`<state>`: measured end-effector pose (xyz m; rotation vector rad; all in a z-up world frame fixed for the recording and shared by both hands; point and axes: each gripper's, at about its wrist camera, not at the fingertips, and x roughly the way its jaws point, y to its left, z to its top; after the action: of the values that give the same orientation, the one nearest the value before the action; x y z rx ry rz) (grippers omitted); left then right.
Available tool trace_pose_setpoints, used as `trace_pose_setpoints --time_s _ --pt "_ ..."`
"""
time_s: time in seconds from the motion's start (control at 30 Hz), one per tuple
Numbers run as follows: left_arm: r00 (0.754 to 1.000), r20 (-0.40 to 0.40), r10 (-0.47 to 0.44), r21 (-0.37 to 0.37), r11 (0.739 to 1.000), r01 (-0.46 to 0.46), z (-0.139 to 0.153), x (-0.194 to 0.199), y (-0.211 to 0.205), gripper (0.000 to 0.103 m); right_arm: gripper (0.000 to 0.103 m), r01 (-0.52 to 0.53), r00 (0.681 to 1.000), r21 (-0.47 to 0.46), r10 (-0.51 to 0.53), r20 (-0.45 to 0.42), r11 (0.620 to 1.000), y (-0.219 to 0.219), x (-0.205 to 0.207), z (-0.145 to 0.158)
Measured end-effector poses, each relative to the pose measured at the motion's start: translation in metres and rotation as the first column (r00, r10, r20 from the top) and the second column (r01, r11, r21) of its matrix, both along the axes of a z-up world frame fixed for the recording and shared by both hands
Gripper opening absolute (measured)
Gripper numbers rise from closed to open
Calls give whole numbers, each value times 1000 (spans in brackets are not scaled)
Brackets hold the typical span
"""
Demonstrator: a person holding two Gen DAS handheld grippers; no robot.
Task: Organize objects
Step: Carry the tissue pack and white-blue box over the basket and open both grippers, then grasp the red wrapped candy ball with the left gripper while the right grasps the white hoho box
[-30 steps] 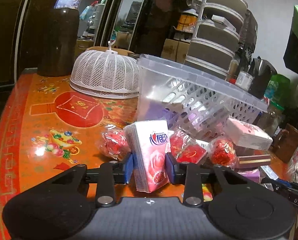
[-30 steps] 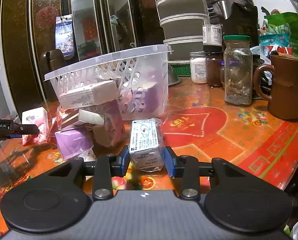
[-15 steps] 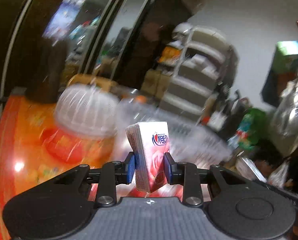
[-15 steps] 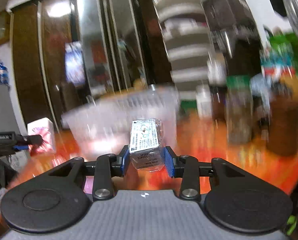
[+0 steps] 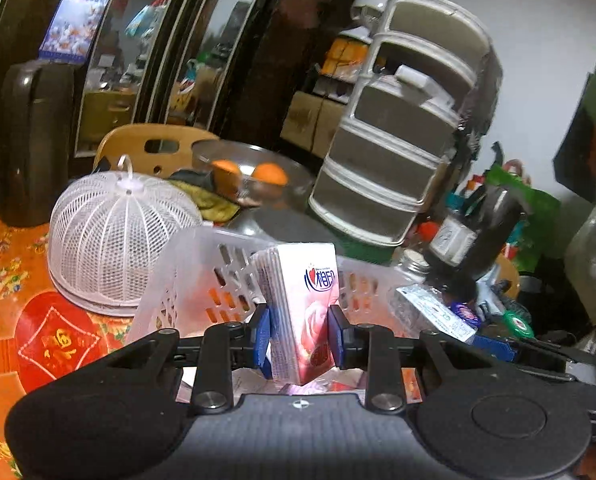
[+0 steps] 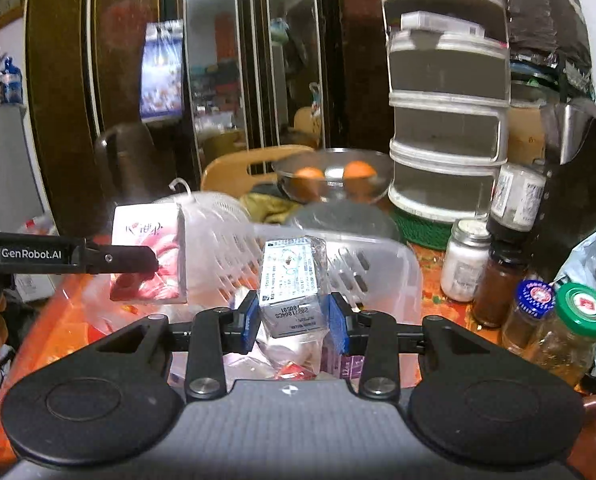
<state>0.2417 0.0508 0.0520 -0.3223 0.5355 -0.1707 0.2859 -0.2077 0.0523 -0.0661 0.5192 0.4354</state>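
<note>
My left gripper (image 5: 300, 334) is shut on a pink and white tissue pack (image 5: 302, 304) and holds it up over the near side of the clear plastic basket (image 5: 194, 276). My right gripper (image 6: 294, 326) is shut on a clear-wrapped white packet with printed text (image 6: 292, 288), also raised above the basket (image 6: 378, 264). The left gripper and its tissue pack (image 6: 150, 256) show at the left of the right wrist view. The right gripper's packet (image 5: 434, 310) shows at the right of the left wrist view. Loose wrapped items lie under both grippers.
A white mesh food cover (image 5: 114, 240) stands left of the basket on the orange patterned table (image 5: 2, 280). A glass bowl with oranges (image 6: 332, 176), a grey stacked container (image 6: 446, 120) and several jars (image 6: 578, 328) stand behind and right. A dark jug (image 5: 34, 144) is far left.
Both grippers have lifted their packs off the table and carried them up over the basket. Both views now look down on the basket from above.
</note>
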Motion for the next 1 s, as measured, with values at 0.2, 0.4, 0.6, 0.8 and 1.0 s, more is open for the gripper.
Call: trace_pose_setpoints --time_s 0.2,0.4,0.6,0.8,1.0 --pt "997 69 -33 -5 999 34 -1 -11 4 52 93 2 997 21 -3 80 1000 -8 -24 3" --pt "984 177 18 -36 999 -12 -23 -99 47 82 103 38 989 161 -60 135 986 -57 -117 -31" --pt "989 104 103 37 994 -107 -80 -125 62 82 103 36 998 198 -46 49 980 -60 -169 -96" --pt "995 73 74 68 995 -79 -98 -123 53 81 103 9 998 141 -19 68 990 -40 -171 -104" --pt "993 74 97 110 988 -104 -104 -122 54 81 103 18 990 142 -37 133 990 -17 -146 -75"
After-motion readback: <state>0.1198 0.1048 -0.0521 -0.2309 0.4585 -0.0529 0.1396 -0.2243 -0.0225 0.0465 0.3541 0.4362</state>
